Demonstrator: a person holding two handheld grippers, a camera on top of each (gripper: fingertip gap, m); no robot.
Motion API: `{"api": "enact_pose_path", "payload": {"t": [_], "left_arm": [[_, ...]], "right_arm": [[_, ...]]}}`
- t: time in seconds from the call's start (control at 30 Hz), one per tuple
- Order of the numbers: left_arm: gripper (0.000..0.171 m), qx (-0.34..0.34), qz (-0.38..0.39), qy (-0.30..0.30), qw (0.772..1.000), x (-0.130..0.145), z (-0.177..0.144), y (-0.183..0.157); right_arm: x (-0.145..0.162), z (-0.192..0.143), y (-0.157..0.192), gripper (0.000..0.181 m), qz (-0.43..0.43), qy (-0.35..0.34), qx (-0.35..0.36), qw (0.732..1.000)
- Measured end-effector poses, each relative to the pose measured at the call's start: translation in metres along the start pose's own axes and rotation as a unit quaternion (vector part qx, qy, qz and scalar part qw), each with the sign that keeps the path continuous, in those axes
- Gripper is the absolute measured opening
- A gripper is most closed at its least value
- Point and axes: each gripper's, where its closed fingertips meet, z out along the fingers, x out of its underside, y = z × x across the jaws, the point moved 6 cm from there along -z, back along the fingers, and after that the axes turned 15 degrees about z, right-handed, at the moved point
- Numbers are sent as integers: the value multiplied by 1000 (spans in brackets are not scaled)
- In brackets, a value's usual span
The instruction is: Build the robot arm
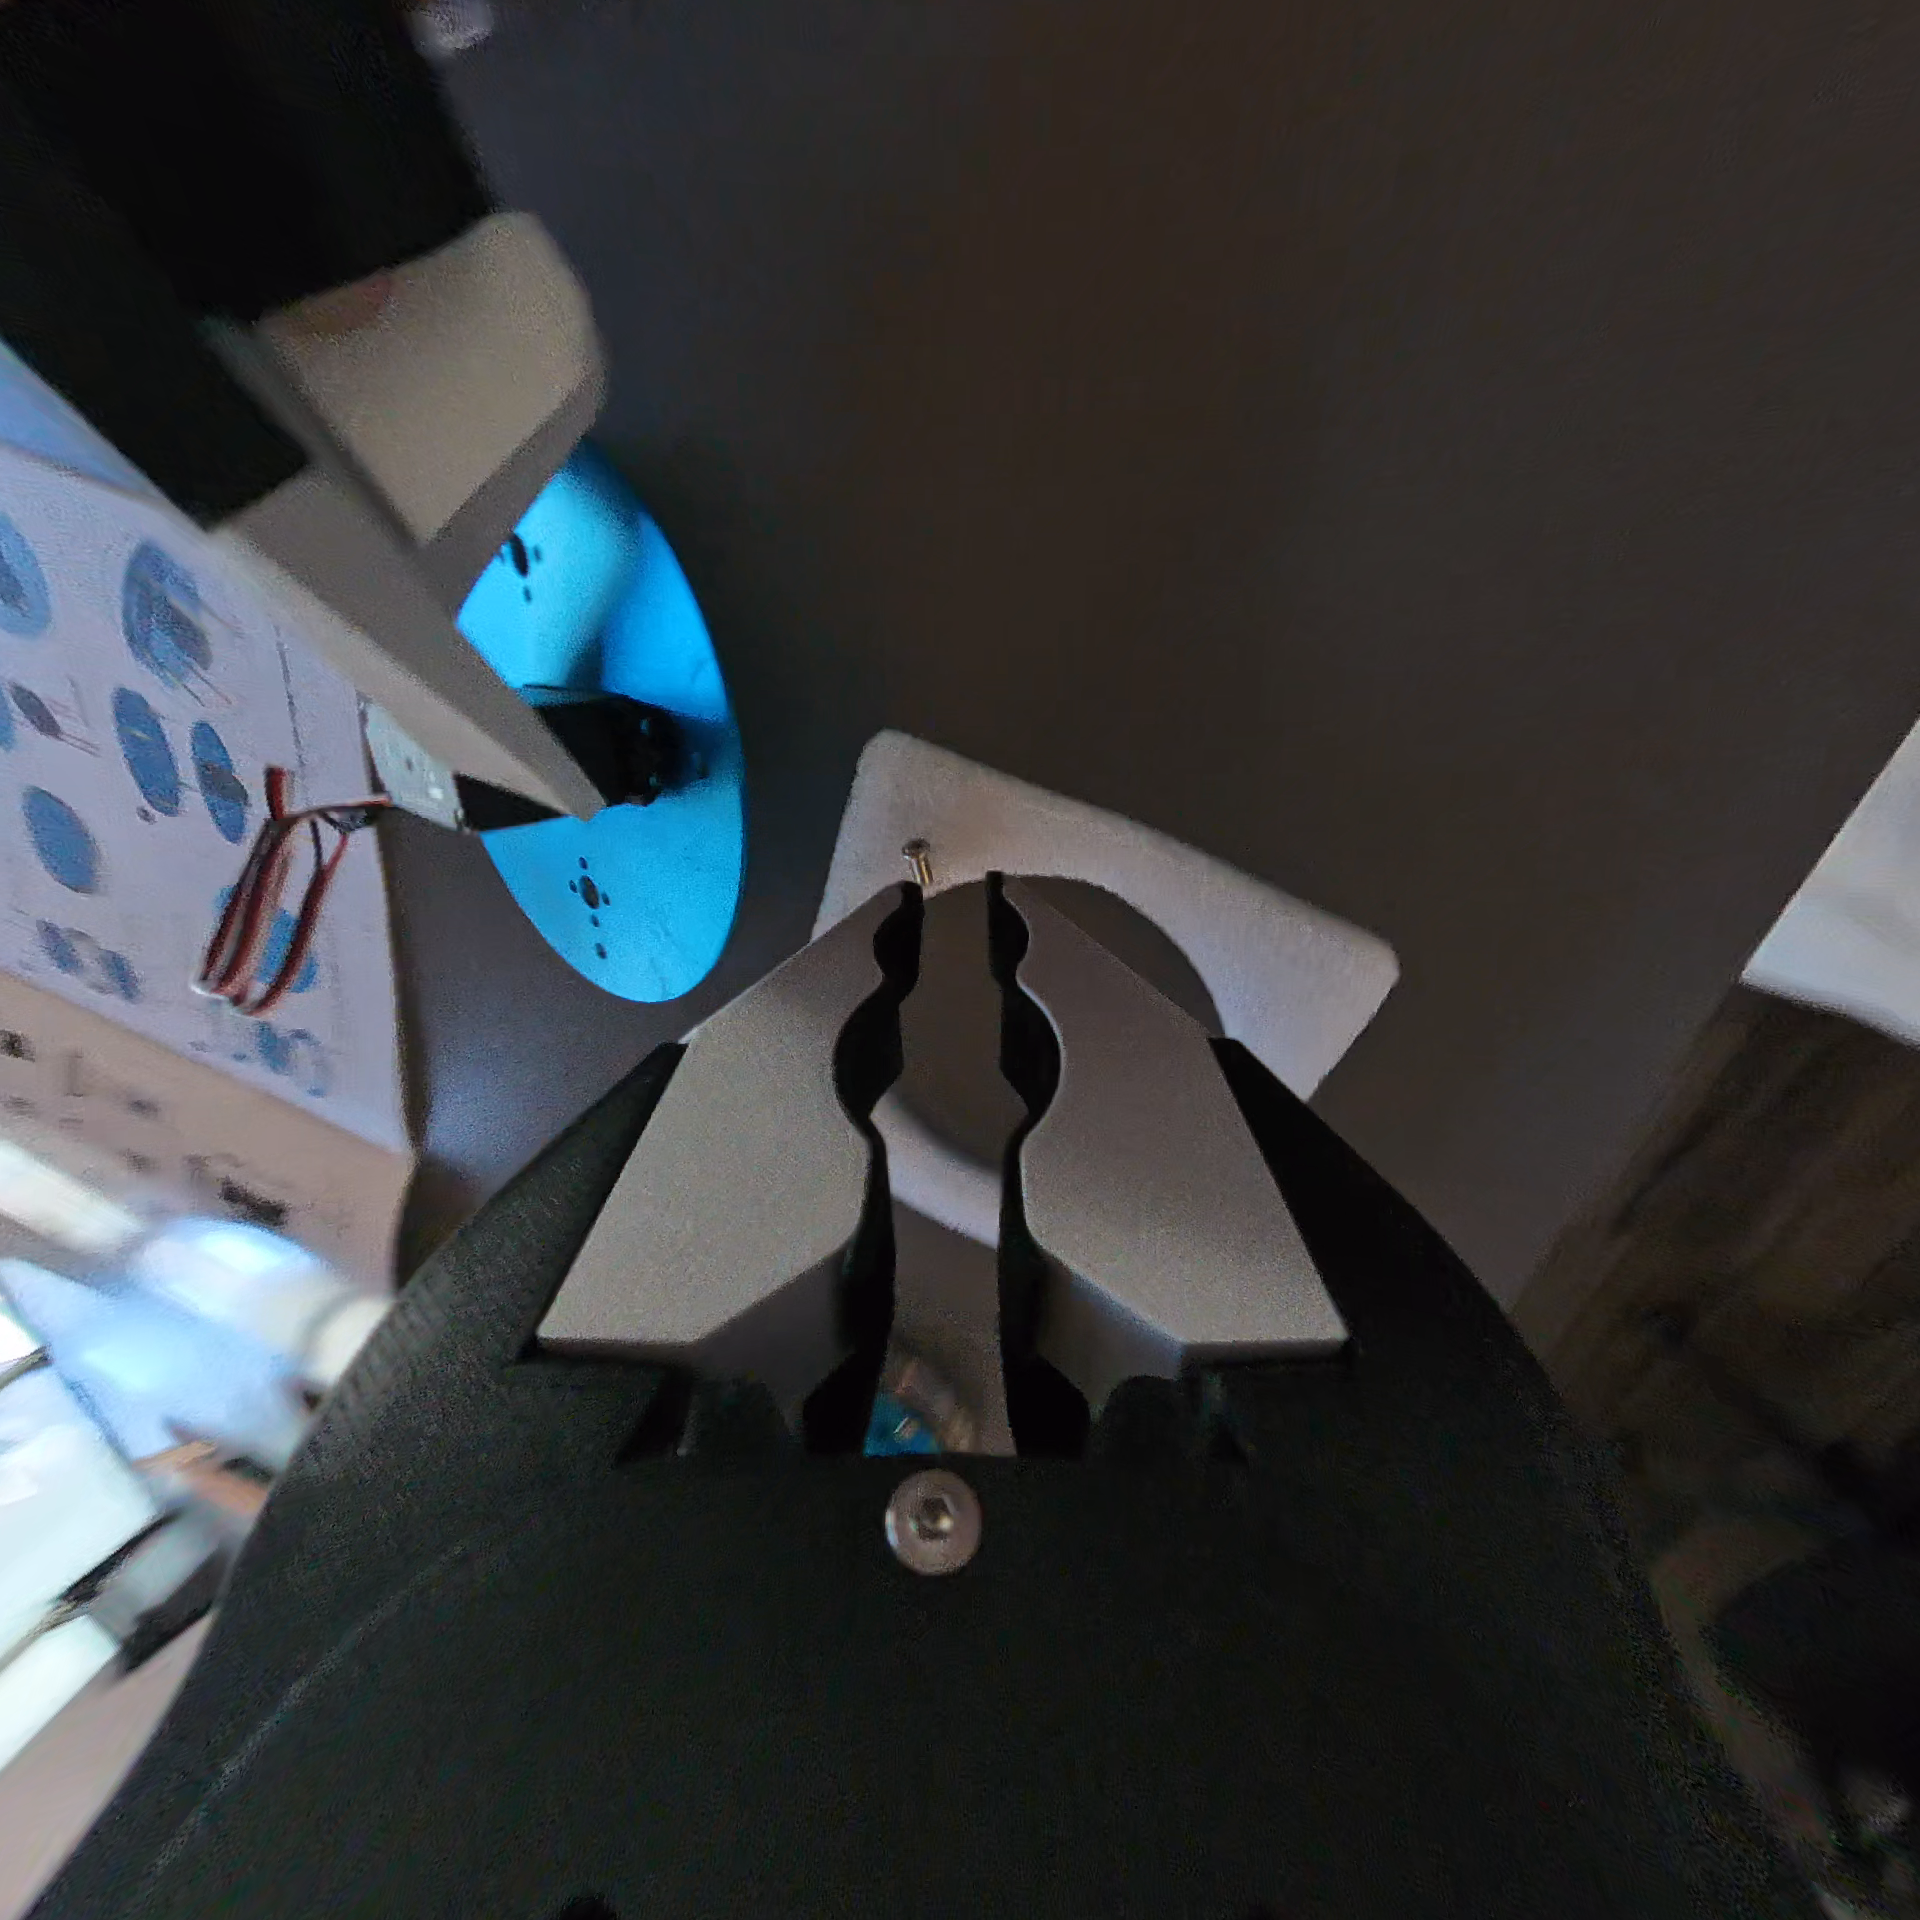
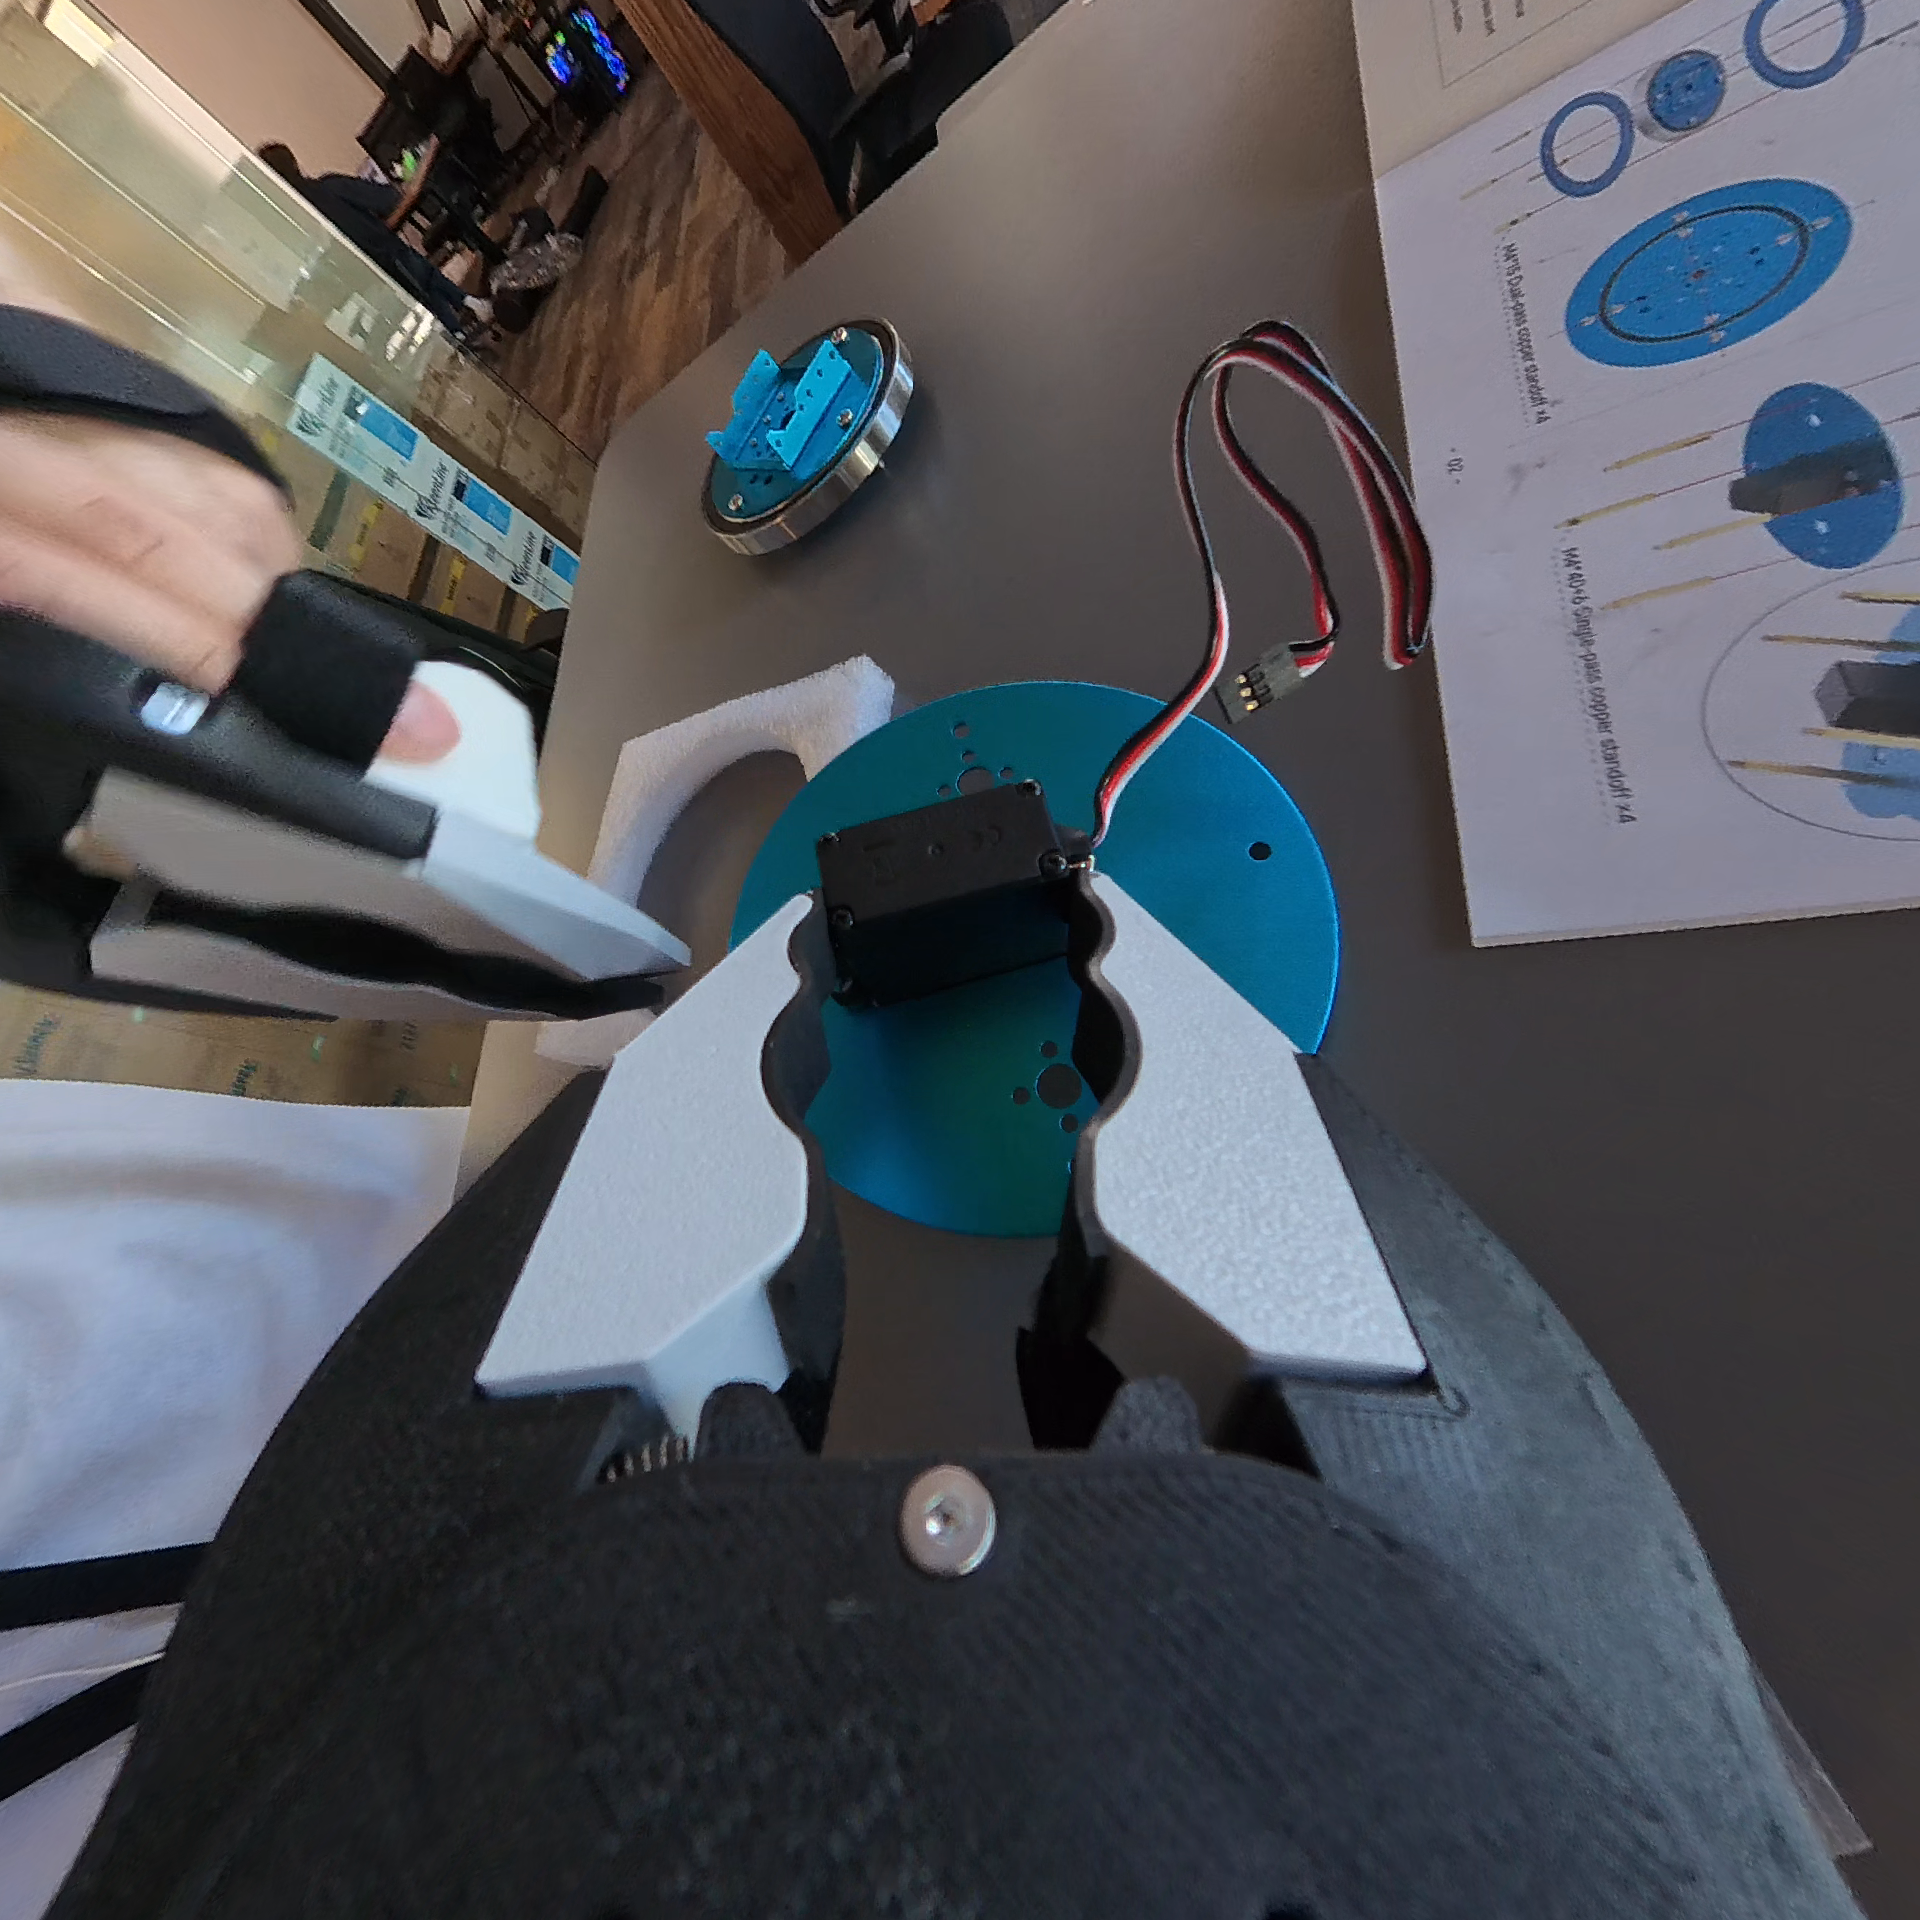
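My right gripper [image 2: 945, 904] is shut on a black servo [image 2: 935, 883] that stands on a blue metal disc [image 2: 1195, 883]. The servo's red, white and black cable [image 2: 1299, 468] loops away over the table. In the left wrist view one of the right gripper's fingers [image 1: 416, 665] covers the servo [image 1: 623, 738] on the disc [image 1: 623, 883]. My left gripper [image 1: 956, 883] has a narrow gap between its tips and holds nothing. It hovers over a white foam piece [image 1: 1278, 956] with a round cutout. A small screw [image 1: 916, 857] lies on the foam just past its left fingertip. The left gripper also shows in the right wrist view [image 2: 665, 977].
A printed assembly sheet [image 2: 1662, 468] lies on the grey table [image 2: 1091, 312] at the right. A metal ring with blue brackets [image 2: 805, 436] sits farther back. A gloved hand [image 2: 156, 540] holds the left gripper. The foam [image 2: 727, 727] lies left of the disc. From my left tips it is roughly 6 cm to the white foam piece [image 1: 1278, 956]; from my right, 12 cm.
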Motion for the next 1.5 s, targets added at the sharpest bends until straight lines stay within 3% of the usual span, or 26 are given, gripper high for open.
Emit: {"api": "enact_pose_path", "payload": {"t": [0.1,0.2,0.43,0.73,0.97,1.13,1.27,1.37,1.5], "left_arm": [[15,-25,-81,-89,992,13,5,1],[14,-54,-115,-162,979,22,4,0],[7,-75,-134,-246,957,27,16,-5],[12,-79,-120,-251,957,32,25,-5],[3,-55,-140,-271,951,36,27,-4],[3,-55,-92,-194,975,34,20,0],[3,-61,34,-30,997,23,4,3],[2,-60,163,99,980,17,0,4],[2,10,200,164,966,4,3,3]], "right_arm": [[1,1,0,44,-8,2,9,1000],[1,2,0,44,-10,1,11,1000],[1,1,0,45,-5,-2,4,1000],[1,1,-1,45,-4,-3,3,1000],[1,1,-1,45,-4,-2,2,1000],[1,1,-1,44,-8,1,5,1000],[1,1,0,45,-10,1,7,1000],[2,2,0,45,-14,2,13,1000],[3,4,1,45,-25,5,24,999]]}}
